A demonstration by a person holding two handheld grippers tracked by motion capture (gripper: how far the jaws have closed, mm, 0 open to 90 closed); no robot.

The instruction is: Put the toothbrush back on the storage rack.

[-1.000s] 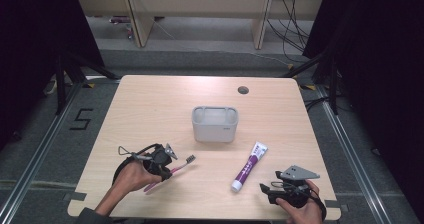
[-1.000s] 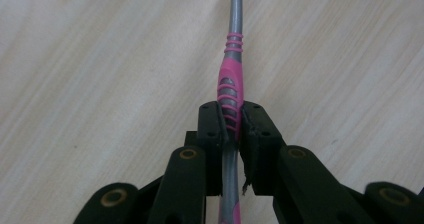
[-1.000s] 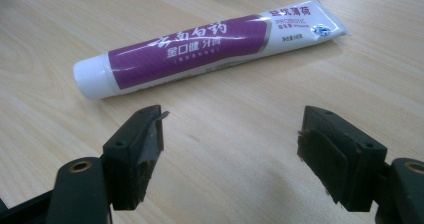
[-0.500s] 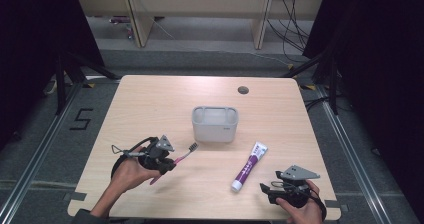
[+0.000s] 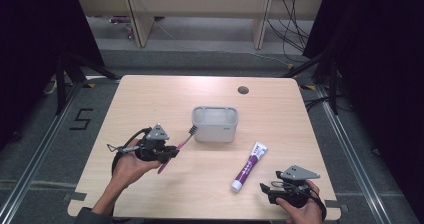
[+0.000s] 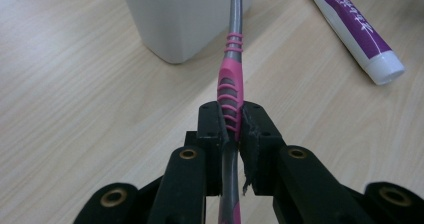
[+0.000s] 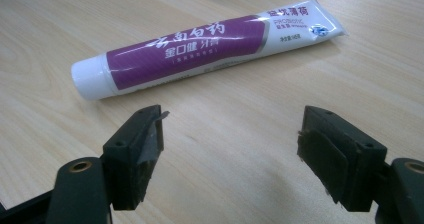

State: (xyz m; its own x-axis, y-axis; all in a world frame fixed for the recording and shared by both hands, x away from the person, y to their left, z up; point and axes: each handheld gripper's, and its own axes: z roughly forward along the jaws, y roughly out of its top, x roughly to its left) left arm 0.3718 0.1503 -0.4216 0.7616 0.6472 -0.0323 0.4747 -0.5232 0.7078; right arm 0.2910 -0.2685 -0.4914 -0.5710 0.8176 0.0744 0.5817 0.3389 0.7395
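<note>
Toothbrush (image 6: 230, 91) pinched in left claw (image 6: 231, 126), off desk (image 5: 150, 104), not yet in holder (image 5: 215, 124). Toothpaste (image 7: 200, 46) waiting; right claw (image 7: 230, 149) wide open, empty.

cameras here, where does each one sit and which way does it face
High view: fixed above the person's side, looking forward and down on the table; both forearms and each hand-held gripper show.
Left gripper view: rides the left hand-held gripper, looking along its jaws, shut on the toothbrush, toward the grey holder.
Right gripper view: rides the right hand-held gripper, jaws open, facing the toothpaste tube.
All three views share the toothpaste tube.
</note>
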